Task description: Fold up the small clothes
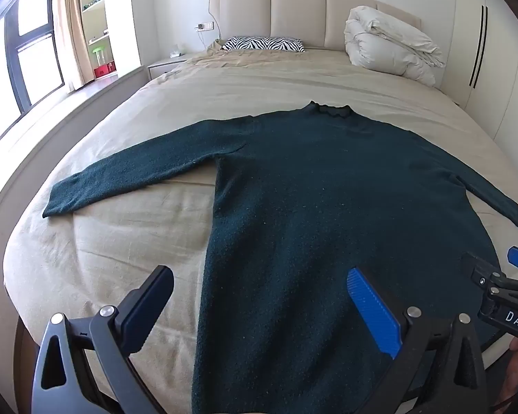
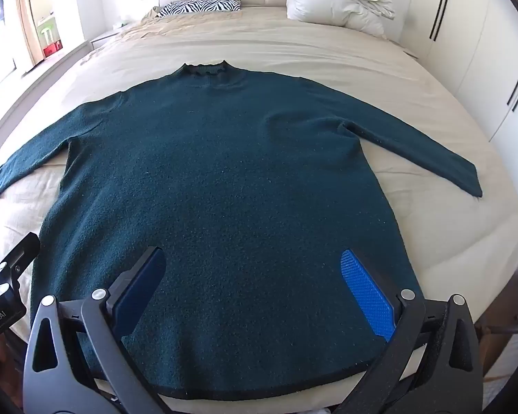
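A dark teal long-sleeved sweater (image 1: pixel 310 189) lies flat on the bed, collar away from me, both sleeves spread out. It also shows in the right wrist view (image 2: pixel 224 172), with its hem at the near edge of the bed. My left gripper (image 1: pixel 259 283) is open and empty, hovering over the sweater's lower left side. My right gripper (image 2: pixel 252 262) is open and empty over the sweater's lower middle. The right gripper shows at the right edge of the left wrist view (image 1: pixel 507 289).
The bed (image 1: pixel 103 241) has a beige sheet. A zebra-print pillow (image 1: pixel 262 43) and a folded white duvet (image 1: pixel 390 41) lie by the headboard. Windows, curtain and shelves stand on the left, white wardrobes (image 2: pixel 483 51) on the right.
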`<state>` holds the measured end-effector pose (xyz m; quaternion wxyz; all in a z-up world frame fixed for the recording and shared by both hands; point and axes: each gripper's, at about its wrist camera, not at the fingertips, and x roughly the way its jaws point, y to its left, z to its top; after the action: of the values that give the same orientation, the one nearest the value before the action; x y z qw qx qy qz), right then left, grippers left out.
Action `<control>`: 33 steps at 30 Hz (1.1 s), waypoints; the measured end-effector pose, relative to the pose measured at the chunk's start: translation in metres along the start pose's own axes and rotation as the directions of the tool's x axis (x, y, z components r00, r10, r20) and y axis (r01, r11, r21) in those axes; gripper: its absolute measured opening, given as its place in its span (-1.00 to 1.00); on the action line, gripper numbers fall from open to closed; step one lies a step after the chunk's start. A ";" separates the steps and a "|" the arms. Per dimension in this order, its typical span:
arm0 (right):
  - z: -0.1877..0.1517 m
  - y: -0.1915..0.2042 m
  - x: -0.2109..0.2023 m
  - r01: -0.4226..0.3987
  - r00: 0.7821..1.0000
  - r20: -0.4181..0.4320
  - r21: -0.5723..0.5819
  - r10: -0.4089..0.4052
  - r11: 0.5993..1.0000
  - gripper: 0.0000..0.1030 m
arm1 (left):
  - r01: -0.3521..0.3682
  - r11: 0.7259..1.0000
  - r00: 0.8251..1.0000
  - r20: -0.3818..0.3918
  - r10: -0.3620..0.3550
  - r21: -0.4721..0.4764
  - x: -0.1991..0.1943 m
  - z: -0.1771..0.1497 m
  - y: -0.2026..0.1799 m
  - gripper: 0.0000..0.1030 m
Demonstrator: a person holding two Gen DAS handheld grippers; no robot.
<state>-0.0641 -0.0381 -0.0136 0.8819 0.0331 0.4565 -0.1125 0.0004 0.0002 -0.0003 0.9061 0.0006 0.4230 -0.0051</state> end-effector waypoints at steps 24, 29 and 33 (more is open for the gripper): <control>0.000 0.004 0.000 0.017 1.000 -0.008 -0.024 -0.017 1.000 1.00 | -0.007 1.000 1.000 0.003 0.007 0.002 0.001 0.000 -0.001 1.00; -0.001 0.006 0.001 0.018 1.000 -0.009 -0.028 -0.019 0.999 1.00 | -0.006 1.000 1.000 0.005 0.006 0.002 0.000 0.000 0.000 1.00; -0.001 0.008 0.001 0.019 1.000 -0.010 -0.030 -0.019 0.999 1.00 | -0.006 1.000 1.000 0.005 0.006 0.003 0.002 0.000 -0.001 1.00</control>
<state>-0.0626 -0.0305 -0.0150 0.8790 0.0163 0.4627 -0.1138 0.0014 -0.0005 -0.0020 0.9072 0.0031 0.4208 -0.0028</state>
